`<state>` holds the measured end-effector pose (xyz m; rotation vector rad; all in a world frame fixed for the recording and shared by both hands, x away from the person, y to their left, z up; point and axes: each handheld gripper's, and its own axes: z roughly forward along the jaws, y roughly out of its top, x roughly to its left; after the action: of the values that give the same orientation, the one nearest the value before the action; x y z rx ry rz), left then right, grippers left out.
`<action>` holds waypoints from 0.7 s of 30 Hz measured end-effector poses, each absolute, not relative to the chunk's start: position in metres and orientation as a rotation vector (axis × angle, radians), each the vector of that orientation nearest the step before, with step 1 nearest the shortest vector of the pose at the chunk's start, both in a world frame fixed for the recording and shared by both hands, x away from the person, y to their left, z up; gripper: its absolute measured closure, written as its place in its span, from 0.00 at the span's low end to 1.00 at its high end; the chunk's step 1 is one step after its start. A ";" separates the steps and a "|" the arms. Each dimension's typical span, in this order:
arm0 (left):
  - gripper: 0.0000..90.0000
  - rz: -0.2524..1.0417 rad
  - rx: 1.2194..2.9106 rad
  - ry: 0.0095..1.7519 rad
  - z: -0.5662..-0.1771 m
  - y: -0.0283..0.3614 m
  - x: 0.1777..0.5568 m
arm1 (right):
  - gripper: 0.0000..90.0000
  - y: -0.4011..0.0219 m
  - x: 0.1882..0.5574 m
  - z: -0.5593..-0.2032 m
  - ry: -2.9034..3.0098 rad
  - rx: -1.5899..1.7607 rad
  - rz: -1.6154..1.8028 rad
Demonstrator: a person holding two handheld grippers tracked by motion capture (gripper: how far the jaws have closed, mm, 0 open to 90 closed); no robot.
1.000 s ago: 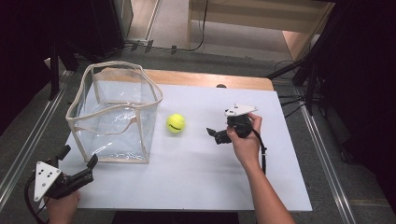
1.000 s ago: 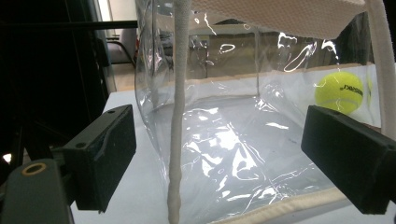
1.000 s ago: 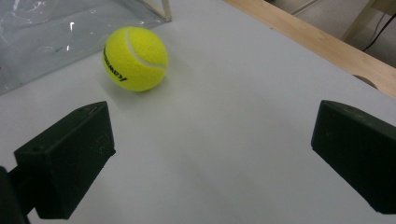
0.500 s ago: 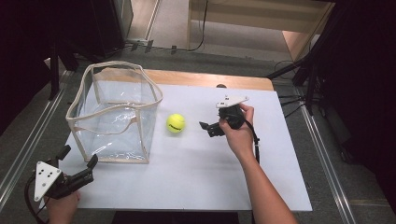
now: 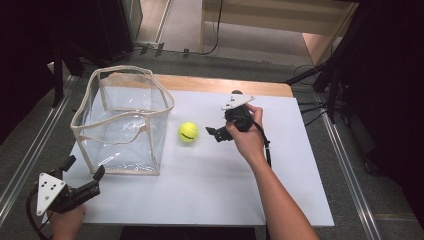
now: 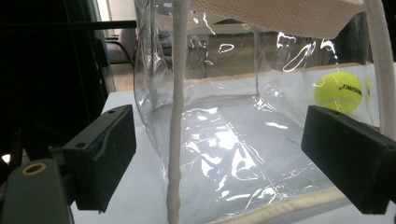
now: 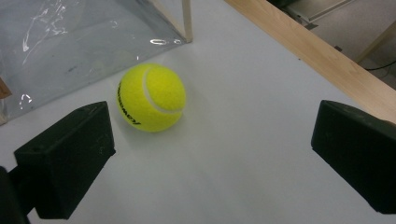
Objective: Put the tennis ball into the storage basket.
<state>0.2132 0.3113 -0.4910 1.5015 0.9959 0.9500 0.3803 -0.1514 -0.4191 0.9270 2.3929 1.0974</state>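
the right claw (image 5: 216, 134) is hovering with its jaws wide apart, aimed at the one tennis ball (image 5: 188, 132) lying just ahead of it on the white table (image 5: 210, 185), probably lining up a grab. the left claw (image 5: 82, 175) is waiting, jaws also apart, at the near corner of the one clear bag (image 5: 122, 122), perhaps to steady it.

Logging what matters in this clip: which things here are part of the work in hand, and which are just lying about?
Part of the work:
- tennis ball, which the open right gripper reaches toward
- clear bag, standing open beside the ball
- left gripper, open, near the bag's corner

Just there:
- white table
- wooden strip along the table's far edge
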 end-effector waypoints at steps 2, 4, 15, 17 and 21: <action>0.11 0.949 1.502 0.996 -0.491 0.311 0.213 | 0.00 -0.148 0.382 -0.419 2.400 0.926 1.096; 0.11 0.949 1.502 0.996 -0.491 0.311 0.213 | 0.00 -0.145 0.385 -0.418 2.413 0.912 1.091; 0.12 0.948 1.502 0.996 -0.491 0.312 0.213 | 0.00 -0.126 0.395 -0.416 2.504 0.857 1.049; 0.12 0.948 1.502 0.996 -0.491 0.311 0.213 | 0.00 -0.122 0.397 -0.416 2.520 0.846 1.036; 0.12 0.947 1.502 0.996 -0.491 0.311 0.213 | 0.00 -0.113 0.401 -0.416 2.568 0.821 1.011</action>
<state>0.2134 0.3115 -0.4910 1.5020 0.9959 0.9473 0.4010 -0.1133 -0.4162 0.8205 2.5675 1.0113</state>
